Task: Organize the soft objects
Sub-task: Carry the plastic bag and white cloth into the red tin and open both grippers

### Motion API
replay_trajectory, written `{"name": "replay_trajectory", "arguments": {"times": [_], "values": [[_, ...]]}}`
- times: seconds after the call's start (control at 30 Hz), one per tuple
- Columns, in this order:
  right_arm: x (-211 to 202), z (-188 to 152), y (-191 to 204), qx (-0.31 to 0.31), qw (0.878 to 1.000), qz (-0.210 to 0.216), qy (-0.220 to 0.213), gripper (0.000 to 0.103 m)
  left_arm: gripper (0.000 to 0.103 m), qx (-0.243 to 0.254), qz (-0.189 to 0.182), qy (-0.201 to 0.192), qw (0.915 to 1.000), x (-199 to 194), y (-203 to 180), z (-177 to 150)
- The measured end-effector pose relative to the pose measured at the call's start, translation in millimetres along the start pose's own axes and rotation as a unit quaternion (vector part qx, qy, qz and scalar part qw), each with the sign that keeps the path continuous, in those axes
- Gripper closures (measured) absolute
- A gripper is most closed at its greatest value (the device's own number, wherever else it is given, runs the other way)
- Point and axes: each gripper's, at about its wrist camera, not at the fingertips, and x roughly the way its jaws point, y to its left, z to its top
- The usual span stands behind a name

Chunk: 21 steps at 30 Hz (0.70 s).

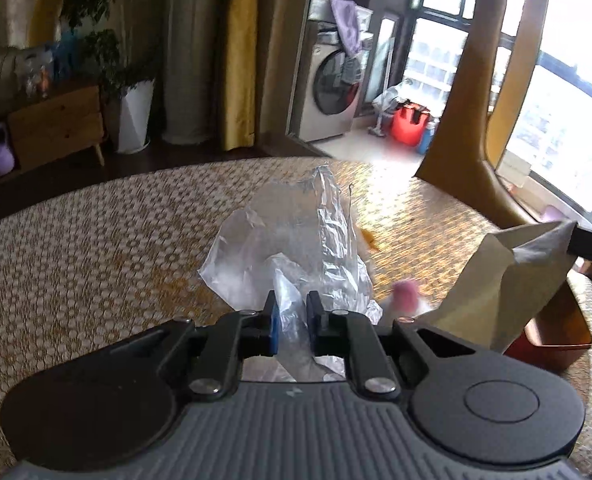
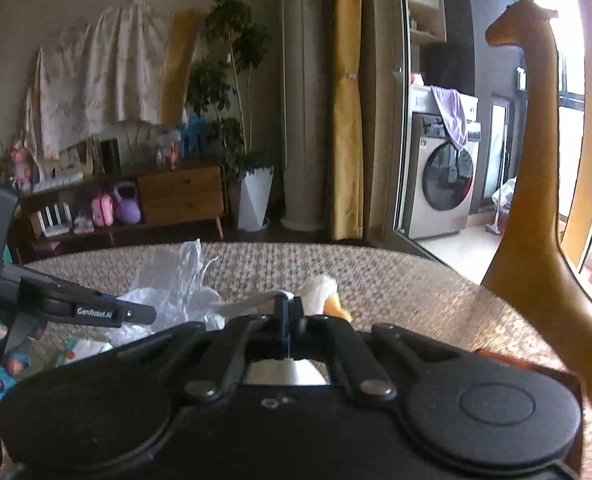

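Observation:
In the left wrist view my left gripper [image 1: 292,312] is shut on a crumpled clear plastic bag [image 1: 296,232], which hangs lifted over the woven table [image 1: 96,232]. To the right, my right gripper [image 1: 575,240] pinches the top corner of a stiff beige sheet [image 1: 507,272]. The right wrist view shows my right gripper [image 2: 290,308] shut on the thin edge of that beige sheet [image 2: 252,300]. At its left, the left gripper [image 2: 152,314] carries the plastic bag [image 2: 176,276]. A white and orange plush toy [image 2: 323,292] lies just beyond the right fingertips.
A red-brown tray [image 1: 555,344] sits at the table's right edge under the beige sheet. A blurred pink object [image 1: 405,292] lies near the bag. A tall brown giraffe figure [image 2: 535,160] stands off the table's right side. A gloved hand [image 2: 0,344] holds the left gripper.

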Motion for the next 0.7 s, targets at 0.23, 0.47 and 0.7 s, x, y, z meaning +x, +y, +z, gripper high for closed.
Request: {"name": "replay_trajectory", "arguments": {"times": [0.23, 0.47, 0.7], "values": [[-41.1, 23.0, -33.2, 0.006, 0.999, -0.022, -0.039, 0.103, 0.090, 0.033, -0.032, -0.019, 0.9988, -28.5, -40.1, 24.0], [-73.8, 39.3, -64.7, 0.003, 0.995, -0.066, -0.074, 0.103, 0.090, 0.068, -0.075, -0.021, 0.9946, -38.3, -91.9, 46.9], [-92.1, 43.0, -100.2, 0.003, 0.991, -0.110, -0.079, 0.103, 0.090, 0.109, -0.116, -0.007, 0.9873, -19.2, -150.8, 53.8]]}}
